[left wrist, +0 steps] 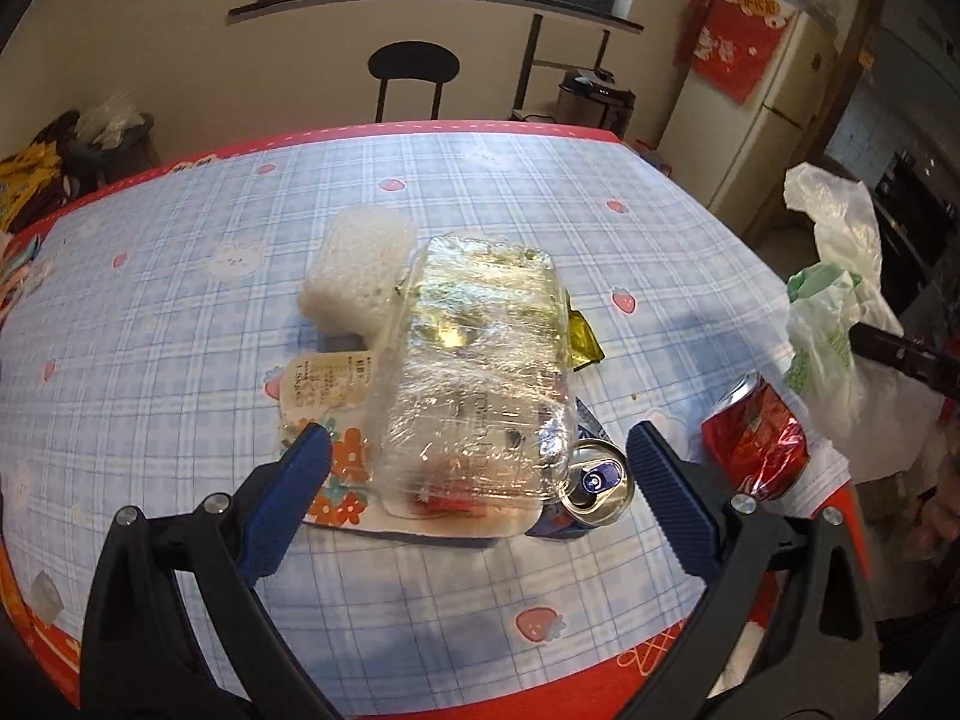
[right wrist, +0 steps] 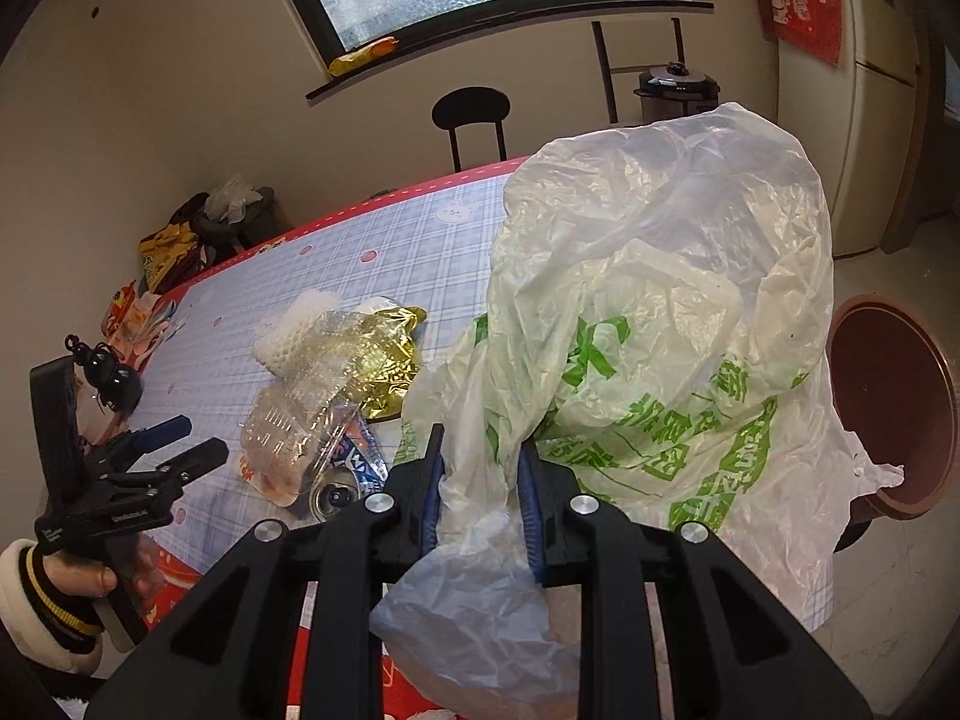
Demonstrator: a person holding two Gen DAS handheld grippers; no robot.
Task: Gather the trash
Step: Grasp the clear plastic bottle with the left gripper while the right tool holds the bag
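Clear plastic container (left wrist: 474,372) lies mid-table, long axis running straight away from left gripper (left wrist: 480,468), whose spread, empty jaws straddle its near end. Right gripper (right wrist: 480,480), farther off, pinches white-green bag (right wrist: 660,324).

I see a glossy, crinkled clear plastic container (left wrist: 480,384), a shiny metal can (left wrist: 597,483), matt white foam netting (left wrist: 360,267), and a thin, wrinkled plastic bag (right wrist: 660,312).

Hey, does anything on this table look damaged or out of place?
Yes: the red can at the table's right edge is crushed and dented. A blue can lies tipped under the clear plastic container in the pile.
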